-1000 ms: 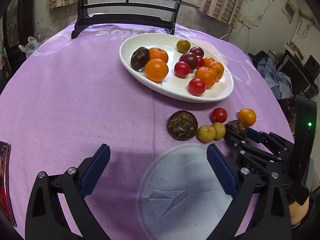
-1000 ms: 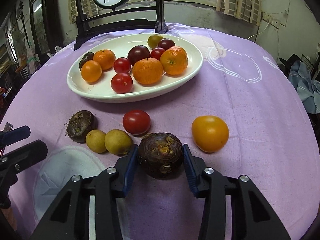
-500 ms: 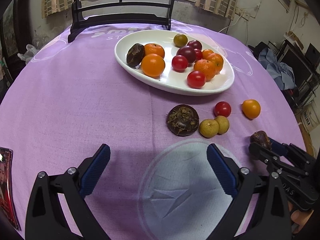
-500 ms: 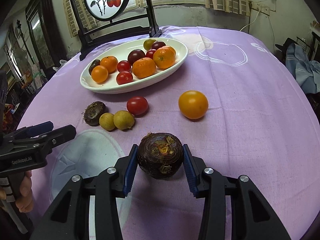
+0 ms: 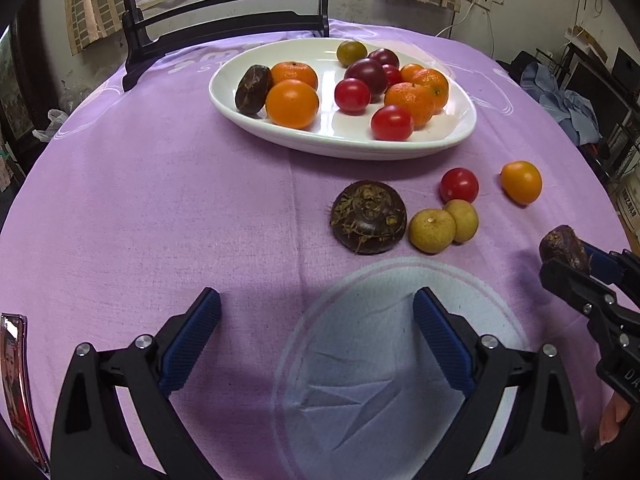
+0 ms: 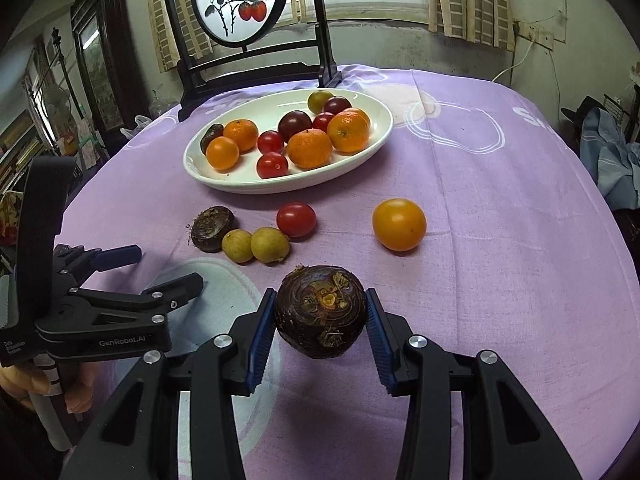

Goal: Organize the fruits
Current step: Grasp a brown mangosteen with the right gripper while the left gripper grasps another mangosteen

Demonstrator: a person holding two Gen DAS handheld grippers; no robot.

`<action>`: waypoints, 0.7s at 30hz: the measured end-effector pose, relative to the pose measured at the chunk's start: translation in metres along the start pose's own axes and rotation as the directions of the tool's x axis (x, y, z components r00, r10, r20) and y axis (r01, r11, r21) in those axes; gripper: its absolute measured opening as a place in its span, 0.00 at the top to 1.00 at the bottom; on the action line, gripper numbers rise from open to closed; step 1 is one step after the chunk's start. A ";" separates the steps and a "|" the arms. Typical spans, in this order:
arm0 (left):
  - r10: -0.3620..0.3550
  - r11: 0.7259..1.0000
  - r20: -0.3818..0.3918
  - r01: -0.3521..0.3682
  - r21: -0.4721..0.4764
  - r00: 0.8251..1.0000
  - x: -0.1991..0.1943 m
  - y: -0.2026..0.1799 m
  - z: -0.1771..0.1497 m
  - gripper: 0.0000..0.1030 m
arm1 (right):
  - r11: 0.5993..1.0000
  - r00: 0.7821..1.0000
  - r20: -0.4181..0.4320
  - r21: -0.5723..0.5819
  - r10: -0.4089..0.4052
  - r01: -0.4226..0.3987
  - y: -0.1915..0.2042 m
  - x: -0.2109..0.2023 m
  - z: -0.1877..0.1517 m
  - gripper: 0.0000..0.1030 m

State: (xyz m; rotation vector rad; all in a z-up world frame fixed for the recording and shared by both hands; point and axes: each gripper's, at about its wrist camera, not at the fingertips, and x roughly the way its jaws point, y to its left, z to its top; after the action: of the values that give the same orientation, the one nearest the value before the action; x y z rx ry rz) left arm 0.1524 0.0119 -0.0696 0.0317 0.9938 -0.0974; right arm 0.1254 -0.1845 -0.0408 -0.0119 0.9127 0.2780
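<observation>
Purple cloth covers the bench. White plate holds about eleven fruits, some overlapping. Five lie loose before it: a chestnut, two longans, a tomato, an orange. Right gripper, jaws clenched on another chestnut, lifted, stem scar facing the camera. Left gripper released, empty.

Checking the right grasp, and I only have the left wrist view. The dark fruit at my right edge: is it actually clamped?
Observer: Yes. The right gripper has both fingers pressed on the dark round fruit, one on each side.
Operator: Off the cloth?
Observer: It looks that way. It hangs above its own shadow on the purple cloth.
Operator: Is my left unit crowding it?
Observer: No. The left gripper sits apart, to the left in the right wrist view, open and empty.
</observation>
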 end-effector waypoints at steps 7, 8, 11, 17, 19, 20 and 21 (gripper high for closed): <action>0.053 0.996 0.077 -0.058 0.061 0.996 0.000 -0.005 0.006 0.08 | 1.000 1.000 0.015 -0.001 0.013 -0.013 0.002 -0.006 0.001 0.57; 0.065 0.995 0.072 -0.069 0.066 0.995 0.004 -0.006 0.008 0.08 | 1.000 1.000 0.016 -0.003 0.017 -0.017 0.003 -0.007 0.000 0.57; 0.032 0.999 0.028 -0.032 0.022 0.999 0.014 -0.003 0.012 0.08 | 1.000 1.000 0.012 -0.008 0.029 -0.029 0.006 -0.008 0.000 0.57; 0.061 0.996 0.029 -0.063 0.055 0.998 0.025 -0.013 0.028 0.07 | 0.999 0.998 0.025 -0.017 0.052 -0.052 0.009 -0.016 -0.001 0.57; 0.065 0.996 0.034 -0.067 0.061 0.997 0.027 -0.015 0.032 0.07 | 0.998 0.998 0.026 -0.019 0.055 -0.055 0.010 -0.017 -0.001 0.57; 0.062 0.996 0.038 -0.064 0.065 0.997 0.028 -0.016 0.033 0.08 | 0.998 0.998 0.026 -0.017 0.055 -0.054 0.010 -0.017 -0.001 0.57; 0.061 0.995 0.040 -0.064 0.074 0.997 0.028 -0.017 0.035 0.10 | 0.999 0.998 0.023 -0.015 0.053 -0.052 0.009 -0.016 -0.001 0.57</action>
State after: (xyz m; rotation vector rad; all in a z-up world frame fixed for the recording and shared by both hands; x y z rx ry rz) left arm 0.1946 -0.0098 -0.0736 0.1297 0.9500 -0.0775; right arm 0.1133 -0.1795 -0.0280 0.0022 0.8890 0.3326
